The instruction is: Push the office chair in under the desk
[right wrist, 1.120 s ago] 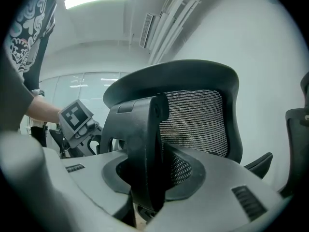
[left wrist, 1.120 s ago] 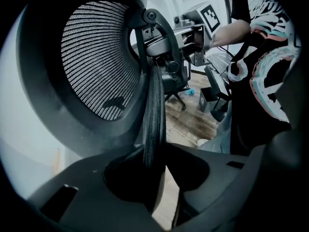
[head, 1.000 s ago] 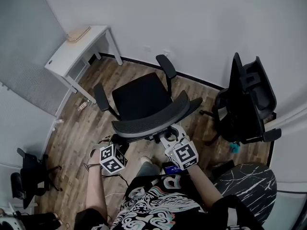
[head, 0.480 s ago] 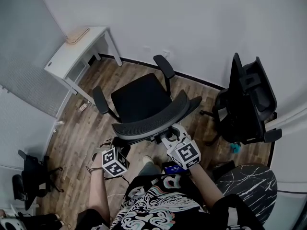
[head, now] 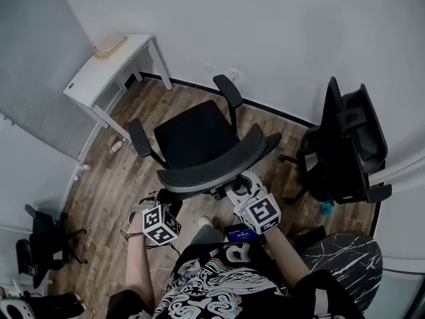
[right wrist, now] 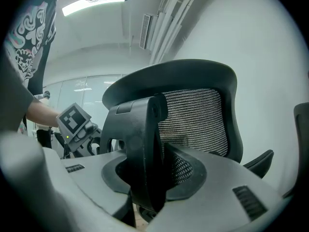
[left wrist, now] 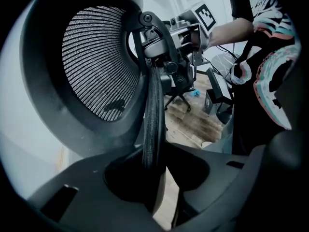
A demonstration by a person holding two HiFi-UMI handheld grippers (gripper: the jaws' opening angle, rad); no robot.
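A black office chair (head: 196, 138) with a mesh backrest (head: 212, 166) stands in the middle of the wooden floor, its seat facing the far wall. The white desk (head: 99, 72) is at the far left, well apart from the chair. My left gripper (head: 161, 198) holds the backrest's left end; in its own view the thin rim (left wrist: 154, 110) is pinched between the jaws of the left gripper (left wrist: 155, 190). My right gripper (head: 240, 183) is behind the backrest's right part. Seen from the right gripper (right wrist: 145, 187), its jaws are closed round the black back support (right wrist: 142, 144).
A second black chair (head: 345, 138) stands against the wall at the right. A dark marbled round table (head: 348, 254) is at the near right, and another dark chair (head: 40, 244) at the near left. Cables lie on the floor by my feet.
Almost nothing has moved. The left gripper has slipped slightly towards me, and both grippers remain on the backrest. The chair stays about where it was.
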